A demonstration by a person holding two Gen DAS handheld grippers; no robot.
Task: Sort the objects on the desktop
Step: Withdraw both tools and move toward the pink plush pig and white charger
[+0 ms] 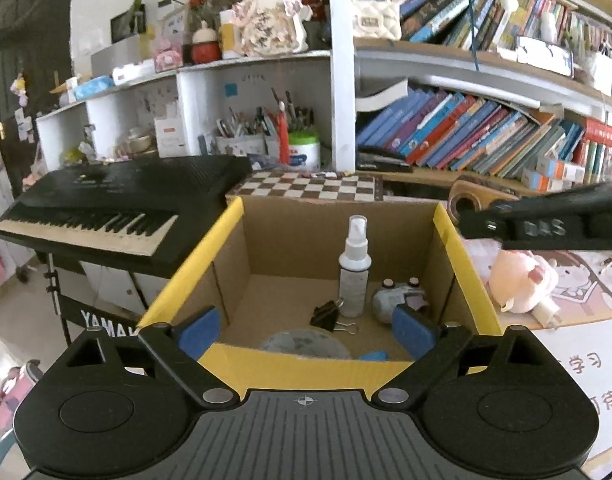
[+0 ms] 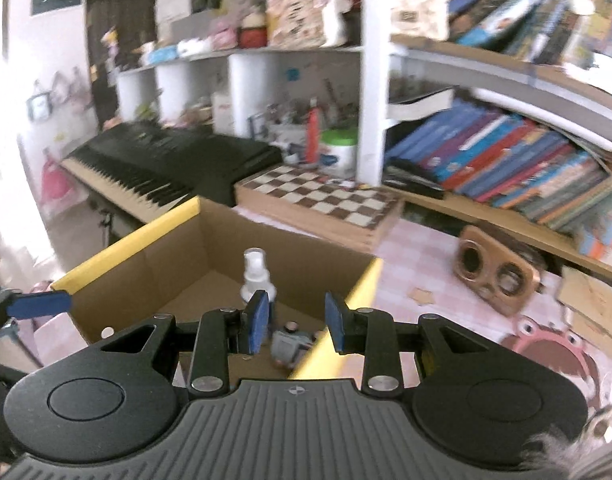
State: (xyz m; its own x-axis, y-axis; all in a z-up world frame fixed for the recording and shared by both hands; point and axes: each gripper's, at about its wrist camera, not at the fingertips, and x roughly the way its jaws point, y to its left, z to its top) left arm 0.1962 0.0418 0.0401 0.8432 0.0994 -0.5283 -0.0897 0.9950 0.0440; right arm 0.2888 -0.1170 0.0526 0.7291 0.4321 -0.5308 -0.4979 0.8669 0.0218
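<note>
An open cardboard box [image 1: 306,368] with yellow flaps stands in front of me. Inside it are an upright white spray bottle [image 1: 354,276], a black binder clip [image 1: 330,316], a small grey gadget [image 1: 390,300] and a grey round thing [image 1: 301,344]. My left gripper [image 1: 306,332] hangs over the box's near edge, open wide and holding nothing. My right gripper [image 2: 297,322] is over the box's right edge [image 2: 362,284]; its blue pads stand a little apart with nothing between them. The spray bottle [image 2: 255,272] and grey gadget [image 2: 287,346] show beyond the pads.
A pink plush toy [image 1: 522,284] lies on the desk right of the box. A wooden two-hole block [image 2: 494,276] sits further right. Behind the box are a chessboard [image 1: 310,188], a black keyboard [image 1: 105,216] to the left, and full bookshelves [image 1: 466,136].
</note>
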